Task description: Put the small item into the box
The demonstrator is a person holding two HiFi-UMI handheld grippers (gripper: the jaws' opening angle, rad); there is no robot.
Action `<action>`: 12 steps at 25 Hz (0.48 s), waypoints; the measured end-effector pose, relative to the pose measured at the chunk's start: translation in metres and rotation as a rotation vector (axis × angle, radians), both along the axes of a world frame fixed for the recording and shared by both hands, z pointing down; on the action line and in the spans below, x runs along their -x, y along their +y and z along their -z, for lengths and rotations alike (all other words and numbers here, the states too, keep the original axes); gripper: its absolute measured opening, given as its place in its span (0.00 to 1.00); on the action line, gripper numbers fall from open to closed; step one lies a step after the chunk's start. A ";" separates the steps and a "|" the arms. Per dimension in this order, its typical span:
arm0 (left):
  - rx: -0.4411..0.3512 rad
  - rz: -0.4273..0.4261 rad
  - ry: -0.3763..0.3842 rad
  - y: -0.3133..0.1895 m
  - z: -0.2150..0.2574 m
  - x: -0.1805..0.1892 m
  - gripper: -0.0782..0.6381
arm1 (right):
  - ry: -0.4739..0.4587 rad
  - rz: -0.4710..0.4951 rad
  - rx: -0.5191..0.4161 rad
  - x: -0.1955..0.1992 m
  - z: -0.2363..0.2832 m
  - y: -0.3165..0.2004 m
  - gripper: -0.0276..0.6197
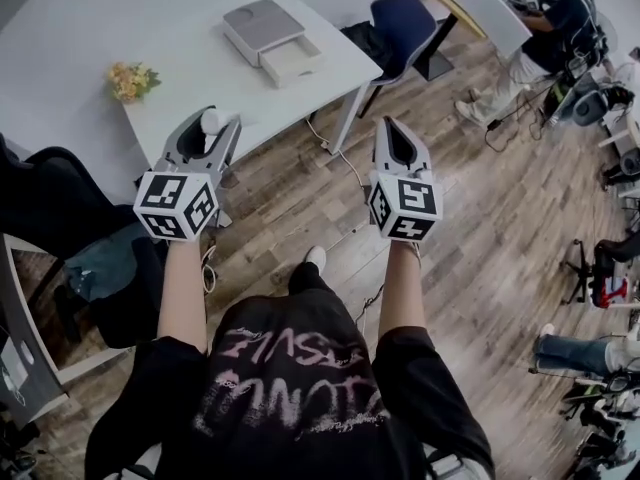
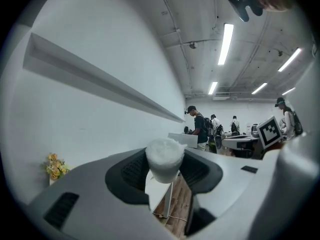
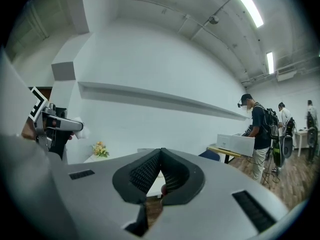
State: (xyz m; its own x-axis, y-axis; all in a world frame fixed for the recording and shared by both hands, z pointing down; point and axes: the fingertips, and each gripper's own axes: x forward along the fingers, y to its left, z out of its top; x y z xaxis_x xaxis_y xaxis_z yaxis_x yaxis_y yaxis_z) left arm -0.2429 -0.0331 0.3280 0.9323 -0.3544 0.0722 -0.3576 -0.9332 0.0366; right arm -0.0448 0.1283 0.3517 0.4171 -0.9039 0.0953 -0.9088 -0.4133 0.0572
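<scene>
Both arms are stretched out over the wooden floor (image 1: 480, 228). The left gripper (image 1: 213, 118) is up at the edge of the white table (image 1: 190, 63), a small white item (image 1: 209, 123) pinched between its jaws. The right gripper (image 1: 392, 123) hangs beside the table, jaws together. On the table, the box (image 1: 270, 36) sits at the far side, and flowers (image 1: 132, 80) near the left end.

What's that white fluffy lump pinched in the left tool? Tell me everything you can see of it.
It is a small item, white, roughly cylindrical, with a fuzzy, cotton-like top. It stands upright, clamped between the dark ribbed pads of the left gripper, held up in the air. Only those pads touch it.
</scene>
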 end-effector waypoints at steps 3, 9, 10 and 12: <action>0.008 0.012 -0.012 -0.010 -0.005 -0.029 0.36 | 0.005 0.017 0.008 -0.030 -0.001 -0.015 0.06; 0.016 0.047 -0.018 -0.028 -0.006 -0.087 0.36 | 0.001 0.060 0.006 -0.091 -0.001 -0.043 0.06; 0.015 0.054 -0.019 -0.029 -0.006 -0.096 0.36 | -0.003 0.068 0.008 -0.100 -0.002 -0.046 0.06; 0.012 0.067 -0.021 -0.030 -0.006 -0.110 0.36 | -0.007 0.082 0.010 -0.116 -0.003 -0.051 0.06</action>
State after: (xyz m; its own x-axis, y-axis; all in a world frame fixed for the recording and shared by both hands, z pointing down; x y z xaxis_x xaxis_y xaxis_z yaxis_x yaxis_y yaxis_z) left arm -0.1331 -0.0634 0.3335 0.9046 -0.4153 0.0960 -0.4203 -0.9065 0.0390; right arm 0.0712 0.0778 0.3550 0.3405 -0.9341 0.1074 -0.9401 -0.3365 0.0543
